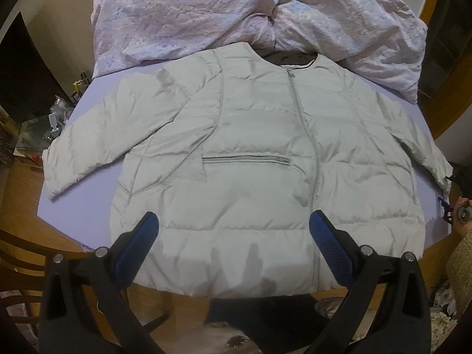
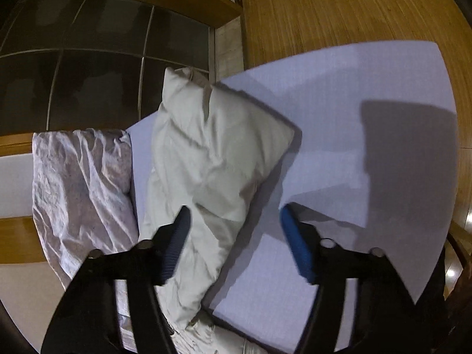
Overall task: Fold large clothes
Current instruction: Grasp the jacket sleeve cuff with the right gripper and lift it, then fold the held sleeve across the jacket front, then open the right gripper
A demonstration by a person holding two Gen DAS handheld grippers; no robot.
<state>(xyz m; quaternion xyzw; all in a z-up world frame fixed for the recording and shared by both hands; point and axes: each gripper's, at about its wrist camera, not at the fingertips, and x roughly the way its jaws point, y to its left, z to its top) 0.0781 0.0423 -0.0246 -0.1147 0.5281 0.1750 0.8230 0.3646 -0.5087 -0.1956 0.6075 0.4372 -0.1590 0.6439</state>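
A pale grey-green puffer jacket lies flat, front up and zipped, on a lilac table cover, sleeves spread to both sides. My left gripper is open and empty, hovering over the jacket's lower hem. In the right wrist view, one jacket sleeve lies on the lilac cover. My right gripper is open and empty, just above the sleeve, its left finger over the fabric. The right gripper also shows at the right edge of the left wrist view, by the sleeve cuff.
A crumpled pinkish-white quilt lies bunched behind the jacket's collar; it also shows in the right wrist view. Wooden floor and a dark glass cabinet lie beyond the table. A wooden chair stands at the left.
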